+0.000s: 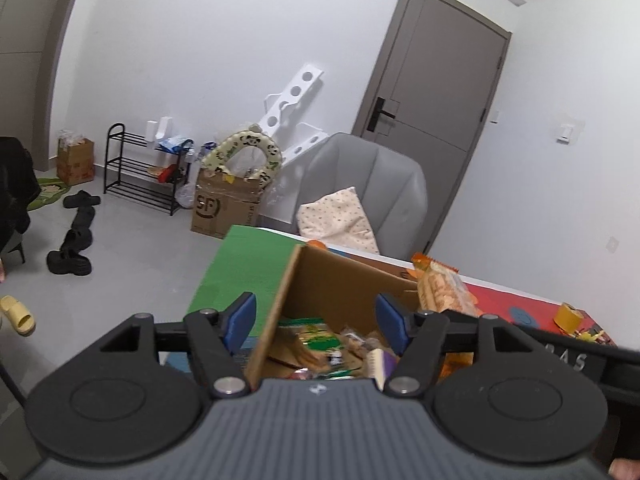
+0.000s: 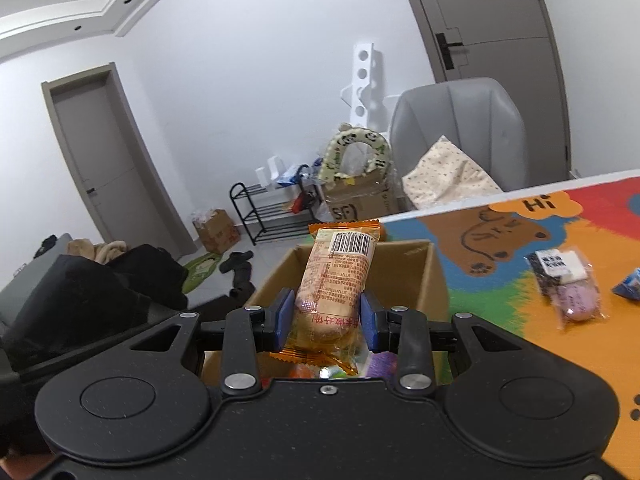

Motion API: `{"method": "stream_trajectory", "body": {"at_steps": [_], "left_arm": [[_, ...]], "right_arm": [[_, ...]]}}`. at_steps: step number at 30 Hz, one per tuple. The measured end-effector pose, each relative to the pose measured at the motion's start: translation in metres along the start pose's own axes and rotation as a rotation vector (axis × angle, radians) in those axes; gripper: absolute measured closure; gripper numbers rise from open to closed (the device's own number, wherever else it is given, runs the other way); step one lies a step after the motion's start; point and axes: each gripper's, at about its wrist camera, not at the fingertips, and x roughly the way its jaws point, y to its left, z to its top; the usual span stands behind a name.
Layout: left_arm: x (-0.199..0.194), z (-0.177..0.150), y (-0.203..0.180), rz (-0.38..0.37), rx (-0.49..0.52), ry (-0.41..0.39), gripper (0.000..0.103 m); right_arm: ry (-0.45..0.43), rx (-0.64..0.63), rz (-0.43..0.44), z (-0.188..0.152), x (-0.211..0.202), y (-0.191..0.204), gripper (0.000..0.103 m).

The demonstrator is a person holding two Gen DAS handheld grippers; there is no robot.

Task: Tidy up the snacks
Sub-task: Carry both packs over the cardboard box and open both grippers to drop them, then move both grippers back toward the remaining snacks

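While the right gripper [image 2: 325, 322] has its blue jaws pinched on the waist of an orange-wrapped snack pack [image 2: 334, 284], the pack stands up between them with its barcode end toward the top centre of the frame, hanging over the open cardboard box [image 2: 434, 276]. The left gripper [image 1: 316, 322] holds nothing: its jaws are spread wide, one either side of the box's near wall [image 1: 276, 308], at the lower centre of its view. Inside the box lie other packets, a green-labelled one [image 1: 316, 336] among them.

The step in hand looks to be dropping this pack into the box. To do it well, I would lower the pack until its bottom seal is below the rim before parting the jaws, so the crinkly wrapper cannot catch the cardboard edge and tip out. Aim for the bare gap rather than onto the heap. The left gripper could steady the wall if the box shifts.

Further out, on the colourful mat of the desk [image 2: 500, 320] at the right of the frame, a clear bag of purple snack [image 2: 576, 298] and a blue packet [image 2: 630, 286] wait their turn.
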Motion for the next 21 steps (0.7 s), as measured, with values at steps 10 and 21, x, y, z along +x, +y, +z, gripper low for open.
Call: {"method": "stream_trajectory", "body": {"at_steps": [10,21], "left_arm": [[0.000,0.005,0.003,0.054,-0.012,0.009,0.014],[0.005,-0.010,-0.026,0.018,0.036,0.032,0.011]], "right_arm": [[0.004,0.064,-0.035,-0.004,-0.009,-0.019,0.044],[-0.023,0.132,-0.111,-0.015,-0.039,-0.058,0.034]]}}
